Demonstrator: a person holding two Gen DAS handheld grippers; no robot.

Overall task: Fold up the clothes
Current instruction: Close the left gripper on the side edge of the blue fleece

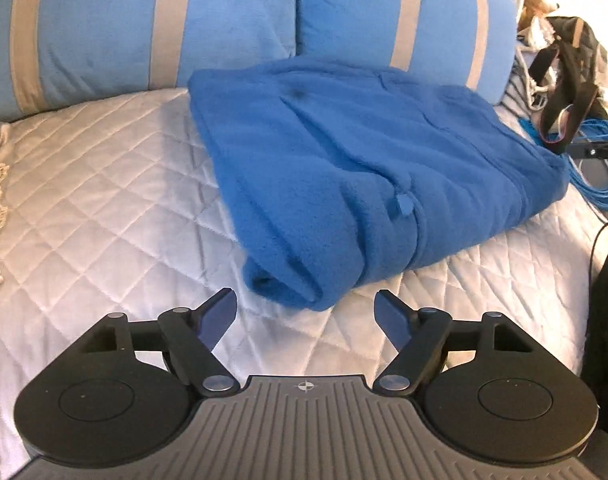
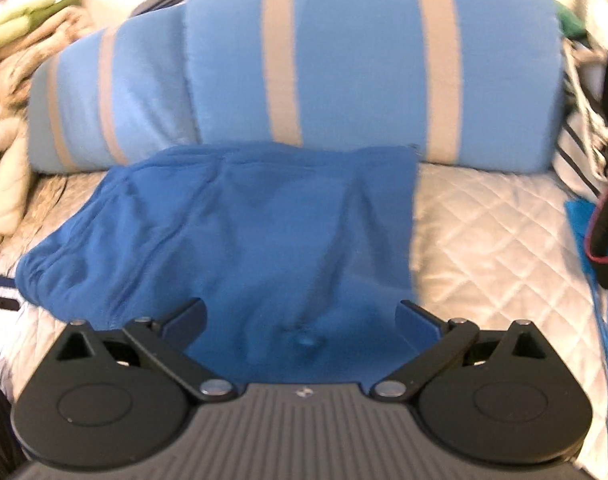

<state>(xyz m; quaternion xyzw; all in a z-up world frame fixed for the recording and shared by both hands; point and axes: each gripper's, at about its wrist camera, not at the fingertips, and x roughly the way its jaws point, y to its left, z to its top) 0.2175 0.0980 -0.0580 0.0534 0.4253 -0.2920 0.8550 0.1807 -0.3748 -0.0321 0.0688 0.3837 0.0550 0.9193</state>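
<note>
My left tongs (image 1: 306, 312) and right tongs (image 2: 300, 316) gape empty; only left view shows the folded fleece (image 1: 368, 168) whole — right blurs it.

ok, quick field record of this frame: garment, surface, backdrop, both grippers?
garment: blue fleece, folded into a bundle, lying flat
surface: white quilted bedspread
backdrop: blue striped cushions behind the fleece
left gripper: open, empty, short of the fleece's near corner
right gripper: open, over the fleece, gripping nothing
clutter: blue cables beside the bedspread
</note>
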